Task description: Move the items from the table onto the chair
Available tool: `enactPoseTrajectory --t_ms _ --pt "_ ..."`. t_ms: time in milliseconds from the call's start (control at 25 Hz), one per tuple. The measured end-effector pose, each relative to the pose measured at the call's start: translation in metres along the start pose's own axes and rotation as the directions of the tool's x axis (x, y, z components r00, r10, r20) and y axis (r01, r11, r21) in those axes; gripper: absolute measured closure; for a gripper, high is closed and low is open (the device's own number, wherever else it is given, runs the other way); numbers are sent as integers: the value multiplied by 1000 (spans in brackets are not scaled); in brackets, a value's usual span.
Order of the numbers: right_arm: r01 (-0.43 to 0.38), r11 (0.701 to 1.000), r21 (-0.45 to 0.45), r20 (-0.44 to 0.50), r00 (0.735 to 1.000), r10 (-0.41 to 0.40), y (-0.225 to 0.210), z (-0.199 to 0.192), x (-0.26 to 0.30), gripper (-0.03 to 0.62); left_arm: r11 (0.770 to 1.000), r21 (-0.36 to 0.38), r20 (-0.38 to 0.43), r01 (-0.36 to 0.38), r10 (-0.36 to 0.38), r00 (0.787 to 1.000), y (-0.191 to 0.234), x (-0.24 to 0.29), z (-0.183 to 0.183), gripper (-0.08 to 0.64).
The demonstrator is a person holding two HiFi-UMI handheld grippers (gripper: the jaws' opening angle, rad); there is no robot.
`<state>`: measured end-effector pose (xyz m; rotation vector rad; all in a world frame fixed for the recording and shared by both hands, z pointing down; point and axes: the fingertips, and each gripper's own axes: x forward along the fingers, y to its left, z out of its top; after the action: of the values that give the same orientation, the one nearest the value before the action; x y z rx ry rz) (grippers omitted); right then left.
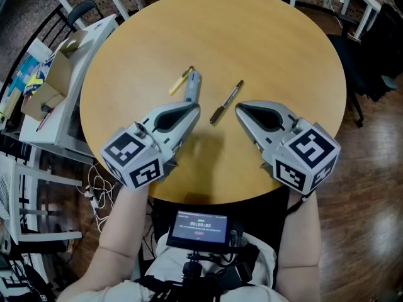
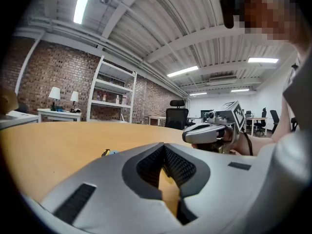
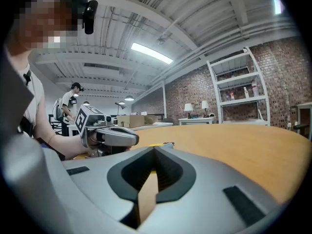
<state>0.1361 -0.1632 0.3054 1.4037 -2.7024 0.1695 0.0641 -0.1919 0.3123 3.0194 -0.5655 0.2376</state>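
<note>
Both grippers hover low over the round wooden table [image 1: 264, 36], each with its jaws closed to a narrow slit and nothing between them. The left gripper [image 1: 194, 108] points at the near end of a grey-blue item [image 1: 192, 85] that lies beside a yellow pen [image 1: 181, 80] – whether it touches cannot be told. A dark pen [image 1: 227, 101] lies between the two tips, just beside the right gripper [image 1: 240, 107] – all three items are on the table

Plain tan table [image 1: 277, 55]; yellow pen [image 1: 179, 82]; black pen [image 1: 227, 101]; pale blue-grey cutter [image 1: 192, 87].
</note>
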Motion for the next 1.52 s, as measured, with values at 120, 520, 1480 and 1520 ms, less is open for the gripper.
enactPoseTrajectory --t_ms 120,520,1480,1520 --pt "-2 1000 1 -7 1000 2 0 -2 -3 585 1000 -9 1 0 0 1000 -3 1 -3 545" --pt "-2 1000 1 -7 1000 2 0 -3 -3 584 1000 -11 1 1 -1 1000 -4 2 -4 545" --pt "-8 1000 -11 -13 1000 7 1 -6 -1 584 990 132 -441 -56 109 891 109 14 -31 391" --pt "-8 1000 -11 -13 1000 8 2 -6 -1 584 989 137 -479 -54 114 870 114 16 -35 391"
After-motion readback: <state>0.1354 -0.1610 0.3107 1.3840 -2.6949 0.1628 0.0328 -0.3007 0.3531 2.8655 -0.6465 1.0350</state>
